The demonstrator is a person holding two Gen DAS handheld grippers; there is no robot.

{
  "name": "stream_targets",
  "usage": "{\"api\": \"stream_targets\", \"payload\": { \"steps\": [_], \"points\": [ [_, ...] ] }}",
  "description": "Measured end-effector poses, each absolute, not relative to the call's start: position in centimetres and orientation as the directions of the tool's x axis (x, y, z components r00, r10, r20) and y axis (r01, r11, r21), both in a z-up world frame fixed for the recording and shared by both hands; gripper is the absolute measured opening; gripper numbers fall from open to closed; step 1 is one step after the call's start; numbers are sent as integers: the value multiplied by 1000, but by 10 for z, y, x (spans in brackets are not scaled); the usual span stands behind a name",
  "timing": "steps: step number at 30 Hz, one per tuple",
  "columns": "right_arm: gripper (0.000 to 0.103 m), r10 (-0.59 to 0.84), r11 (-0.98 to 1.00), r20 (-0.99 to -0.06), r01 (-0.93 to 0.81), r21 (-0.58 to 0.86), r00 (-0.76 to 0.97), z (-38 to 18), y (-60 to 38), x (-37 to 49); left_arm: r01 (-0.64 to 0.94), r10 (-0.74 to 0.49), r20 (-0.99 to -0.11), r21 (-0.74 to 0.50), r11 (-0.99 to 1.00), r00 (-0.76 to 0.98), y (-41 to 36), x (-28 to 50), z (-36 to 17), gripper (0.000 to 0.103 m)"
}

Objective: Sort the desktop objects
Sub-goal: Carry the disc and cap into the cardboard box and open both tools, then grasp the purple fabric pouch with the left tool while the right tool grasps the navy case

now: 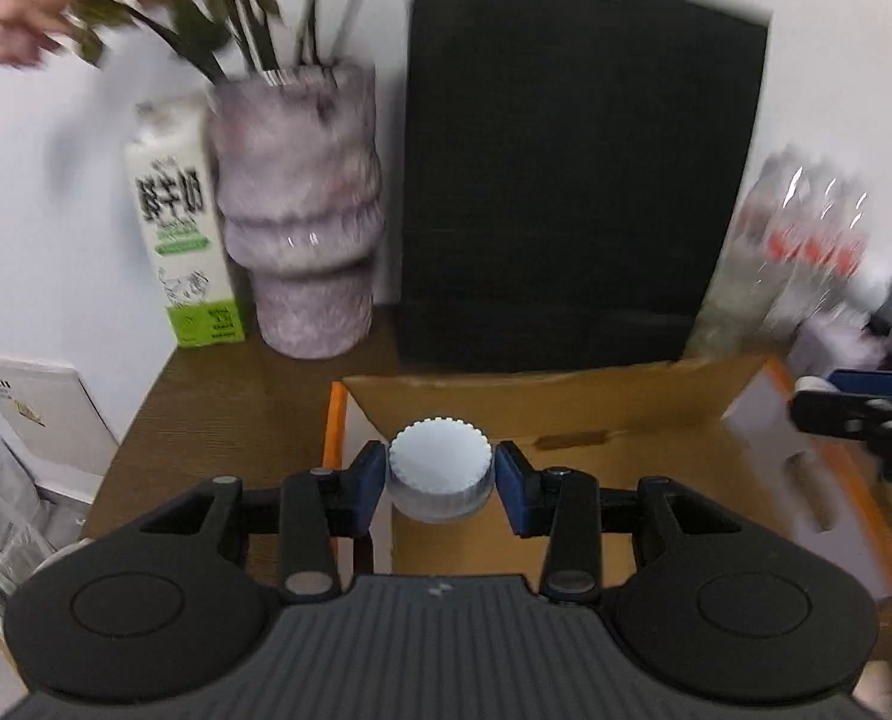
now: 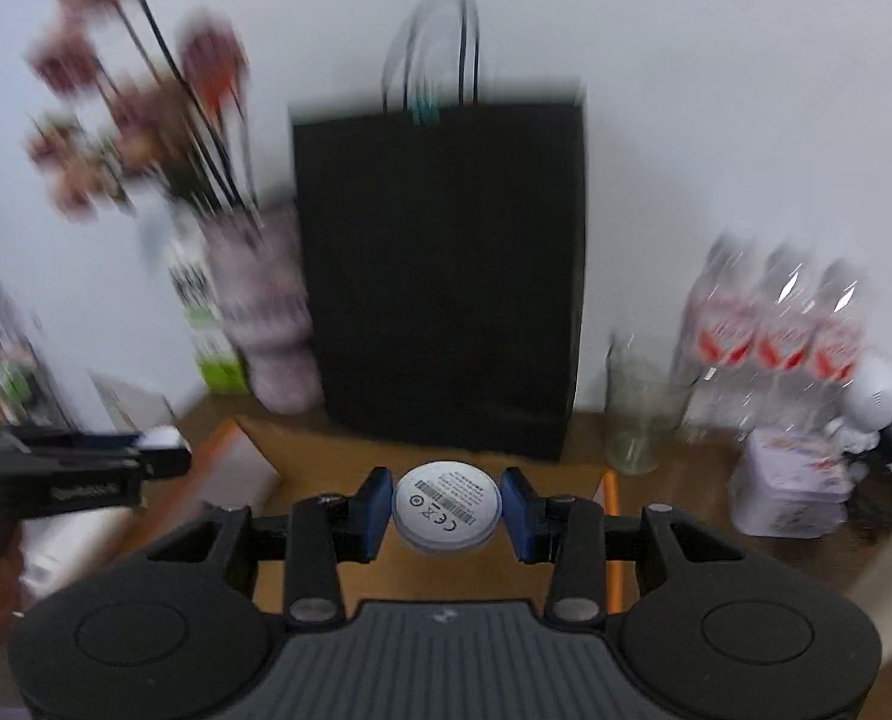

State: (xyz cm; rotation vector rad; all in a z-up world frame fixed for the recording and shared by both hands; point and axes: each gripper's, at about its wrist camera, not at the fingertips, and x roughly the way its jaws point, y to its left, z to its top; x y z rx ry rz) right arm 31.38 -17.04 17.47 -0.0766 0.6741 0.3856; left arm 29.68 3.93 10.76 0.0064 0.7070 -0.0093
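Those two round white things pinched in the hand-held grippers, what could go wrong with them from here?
1. The left hand-held gripper grips the ribbed white cap only at its rim, and the right hand-held gripper holds the labelled white disc the same way; either might slip out.
2. Both hang above the open cardboard box, so a slip could land one in the wrong spot.
3. The flower vase stands close by and could get knocked.

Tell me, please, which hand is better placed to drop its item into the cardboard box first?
Probably left: the left gripper holds its white ridged cap directly above the cardboard box.
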Motion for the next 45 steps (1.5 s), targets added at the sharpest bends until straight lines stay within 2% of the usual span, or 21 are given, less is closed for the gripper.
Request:
{"api": "stream_targets", "payload": {
  "steps": [4, 9, 11, 12, 13, 15, 16, 19, 22, 24, 26, 28, 31, 33, 40, 45],
  "points": [
    [38, 306, 931, -676, -359, 65, 670, 122, -158, 356, 19, -1, -682, 18, 1000, 731, 39, 319, 77, 41],
    [38, 260, 950, -751, -300, 86, 608, 84, -153, 385, 17, 58, -748, 92, 996, 661, 35, 344, 53, 42],
    [39, 268, 955, -768, -265, 132, 582, 79, -158, 393, 12, 85, -735, 126, 992, 673, 32, 347, 53, 45],
    [44, 275, 957, -756, -245, 155, 594, 79, -162, 394, 14, 82, -735, 124, 992, 673, 32, 349, 52, 48],
    [63, 263, 963, -756, -211, 168, 600, 78, -166, 395, 40, 56, -739, 111, 993, 671, 31, 350, 51, 57],
    [63, 304, 953, -761, -203, 227, 573, 75, -173, 391, 94, 14, -750, 101, 991, 661, 28, 349, 50, 70],
    [64, 307, 951, -767, -204, 231, 563, 73, -173, 388, 108, 3, -748, 100, 989, 664, 27, 347, 50, 72],
    [72, 291, 957, -760, -197, 215, 581, 79, -172, 368, 106, 8, -726, 111, 988, 688, 26, 335, 57, 75],
    [72, 321, 947, -718, -198, 253, 618, 103, -181, 346, 67, -16, -716, 43, 997, 698, 35, 318, 81, 78],
    [73, 317, 948, -688, -198, 249, 653, 129, -187, 324, 53, -32, -688, 10, 999, 725, 40, 301, 107, 80],
    [81, 307, 952, -652, -212, 223, 694, 155, -192, 298, 53, -44, -645, -5, 999, 763, 43, 274, 137, 84],
    [85, 296, 955, -606, -222, 195, 738, 179, -198, 268, 52, -58, -607, -27, 998, 793, 44, 248, 163, 92],
    [89, 290, 957, -540, -240, 163, 790, 205, -210, 220, 94, -119, -558, -73, 993, 821, 46, 202, 192, 93],
    [91, 304, 952, -497, -270, 142, 813, 210, -217, 185, 138, -167, -516, -94, 986, 840, 44, 167, 204, 100],
    [97, 295, 952, -461, -298, 68, 837, 163, -236, 66, 263, -238, -426, 0, 965, 873, 23, 45, 191, 103],
    [97, 305, 946, -525, -317, 70, 795, 113, -246, 7, 233, -201, -435, 22, 972, 877, 16, -18, 137, 103]
  ]
}}
